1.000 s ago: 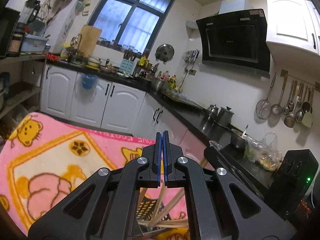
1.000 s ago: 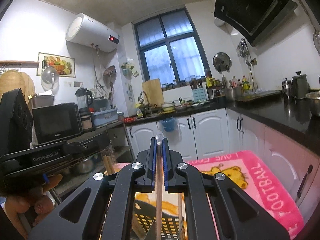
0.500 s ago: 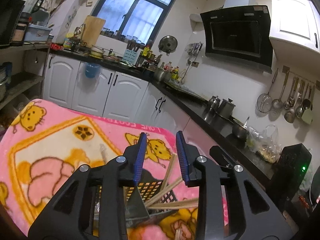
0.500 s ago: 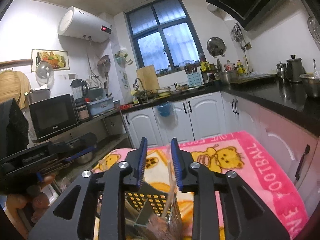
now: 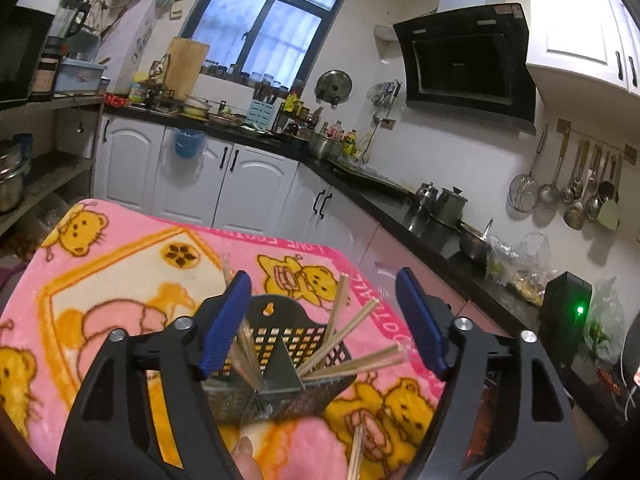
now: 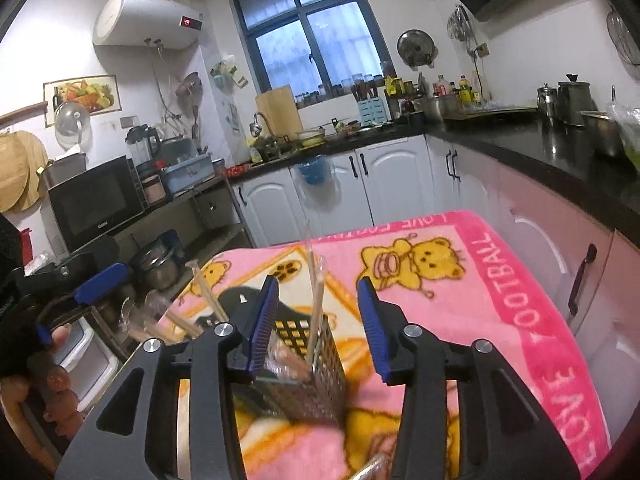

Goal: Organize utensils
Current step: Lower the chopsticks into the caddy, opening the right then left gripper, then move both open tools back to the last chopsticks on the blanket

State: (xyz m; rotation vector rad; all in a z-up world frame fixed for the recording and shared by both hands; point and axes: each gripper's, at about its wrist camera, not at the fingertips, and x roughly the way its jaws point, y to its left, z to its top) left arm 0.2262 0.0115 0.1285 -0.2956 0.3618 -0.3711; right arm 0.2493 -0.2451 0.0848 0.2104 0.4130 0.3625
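Note:
A black perforated utensil holder (image 5: 288, 344) stands on a pink cartoon blanket (image 5: 120, 264); it also shows in the right wrist view (image 6: 308, 360). Several wooden chopsticks (image 5: 352, 344) lean in it, some in clear wrappers (image 6: 316, 292). My left gripper (image 5: 320, 320) is open and empty just above the holder. My right gripper (image 6: 316, 320) is open and empty, its jaws either side of a wrapped chopstick standing in the holder. One more chopstick (image 5: 356, 452) lies on the blanket near the lower edge of the left wrist view.
The blanket (image 6: 500, 280) covers a table in a kitchen. Black countertops (image 6: 540, 148) with pots run along the right. White cabinets (image 5: 240, 188) stand behind. A shelf with a microwave (image 6: 92, 200) is on the left. A hand (image 6: 52, 380) holds the left gripper.
Both grippers were shut one second ago, the right one on a wrapped chopstick. Both have opened wide and tilted down; the chopstick now stands in the holder.

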